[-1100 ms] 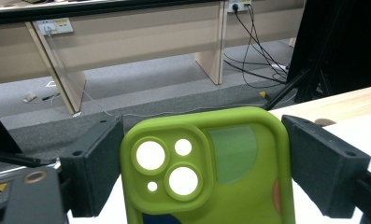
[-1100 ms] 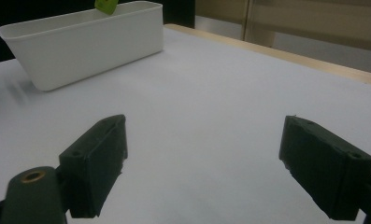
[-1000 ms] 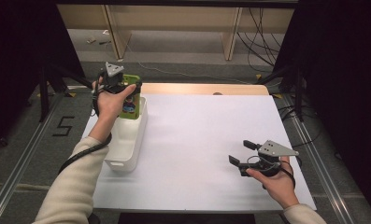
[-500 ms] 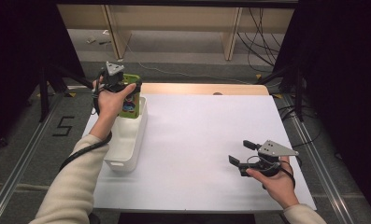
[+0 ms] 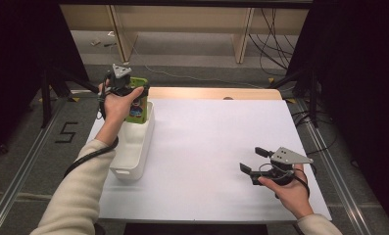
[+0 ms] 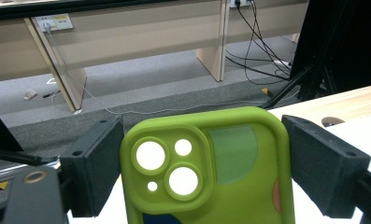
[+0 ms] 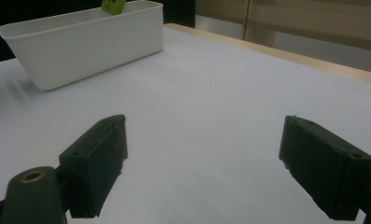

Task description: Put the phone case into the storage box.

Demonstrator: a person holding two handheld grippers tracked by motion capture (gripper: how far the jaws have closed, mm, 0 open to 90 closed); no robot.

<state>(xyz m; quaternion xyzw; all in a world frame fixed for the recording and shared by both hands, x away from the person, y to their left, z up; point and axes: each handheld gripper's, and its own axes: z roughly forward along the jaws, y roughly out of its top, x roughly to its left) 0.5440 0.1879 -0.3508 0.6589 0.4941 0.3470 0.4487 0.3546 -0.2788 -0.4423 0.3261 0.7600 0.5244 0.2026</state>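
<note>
A lime-green phone case (image 6: 211, 168) with round camera holes stands upright between the two black jaws of my left gripper (image 6: 203, 168), which is shut on its sides. In the high view the left gripper (image 5: 133, 95) holds the green phone case (image 5: 137, 108) over the far end of a long white bin (image 5: 133, 152) at the table's left. My right gripper (image 5: 253, 161) rests low over the white table near its right front, open, nothing between its jaws. The right gripper (image 7: 202, 158) faces the white bin (image 7: 85, 44), with a bit of the green case (image 7: 113, 5) above its rim.
The table top (image 5: 211, 147) is a white sheet with a wooden strip (image 5: 211, 93) along its far edge. Beyond it lie grey carpet, wooden desk legs (image 6: 213, 42) and loose cables (image 6: 262, 32). Black stands flank the table at both far corners.
</note>
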